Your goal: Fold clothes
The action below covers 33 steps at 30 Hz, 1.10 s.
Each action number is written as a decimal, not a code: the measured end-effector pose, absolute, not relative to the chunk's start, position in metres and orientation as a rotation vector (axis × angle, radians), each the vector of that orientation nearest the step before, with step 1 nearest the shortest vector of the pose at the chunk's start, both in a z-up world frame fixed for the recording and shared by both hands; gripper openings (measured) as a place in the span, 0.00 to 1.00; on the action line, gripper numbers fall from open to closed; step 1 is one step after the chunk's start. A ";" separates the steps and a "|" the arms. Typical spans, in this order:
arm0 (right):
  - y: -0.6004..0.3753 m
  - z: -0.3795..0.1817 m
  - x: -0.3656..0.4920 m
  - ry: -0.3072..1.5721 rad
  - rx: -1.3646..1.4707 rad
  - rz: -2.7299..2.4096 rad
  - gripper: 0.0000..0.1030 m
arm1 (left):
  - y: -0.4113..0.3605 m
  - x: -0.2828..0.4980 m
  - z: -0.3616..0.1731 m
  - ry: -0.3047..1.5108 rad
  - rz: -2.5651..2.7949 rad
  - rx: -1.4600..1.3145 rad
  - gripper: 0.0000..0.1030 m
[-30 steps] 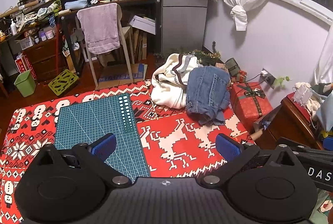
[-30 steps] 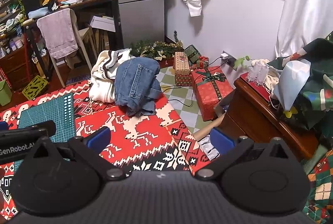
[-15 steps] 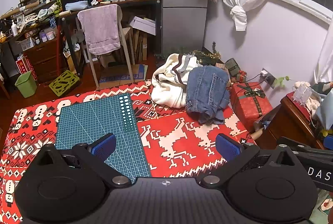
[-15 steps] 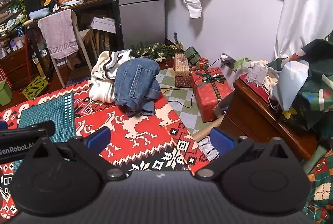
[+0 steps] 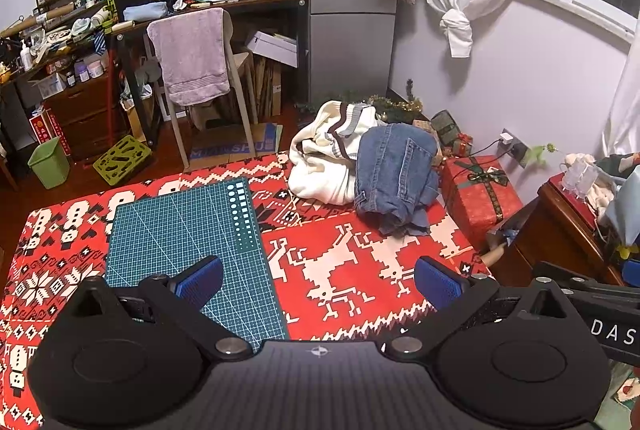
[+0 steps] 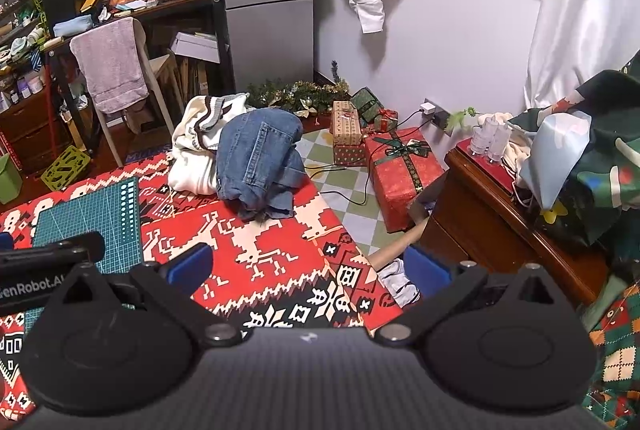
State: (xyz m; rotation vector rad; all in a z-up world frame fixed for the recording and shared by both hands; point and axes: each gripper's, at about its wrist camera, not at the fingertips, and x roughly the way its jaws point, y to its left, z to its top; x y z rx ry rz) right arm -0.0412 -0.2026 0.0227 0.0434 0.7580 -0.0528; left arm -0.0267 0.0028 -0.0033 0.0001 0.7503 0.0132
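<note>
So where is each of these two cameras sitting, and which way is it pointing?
Left wrist: on the left gripper, above the red cloth, facing the green mat and the clothes pile; its own open fingers show, plus a bit of the other gripper at right.
Right wrist: on the right gripper, further right, facing the jeans, gift boxes and wooden cabinet; open fingers show.
Shared: jeans, white sweater, mat, chair, fridge.

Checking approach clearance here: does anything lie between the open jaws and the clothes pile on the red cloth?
Nothing visible does. Only bare patterned red cloth separates the left gripper and right gripper from the jeans and white sweater.
</note>
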 end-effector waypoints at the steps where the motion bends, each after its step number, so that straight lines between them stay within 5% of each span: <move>1: -0.203 0.022 -0.042 0.757 0.044 -0.054 1.00 | 0.003 -0.027 -0.004 0.750 0.014 0.001 1.00; 33: -0.209 0.000 -0.051 0.731 0.057 -0.023 1.00 | 0.000 -0.038 -0.024 0.731 0.010 -0.004 1.00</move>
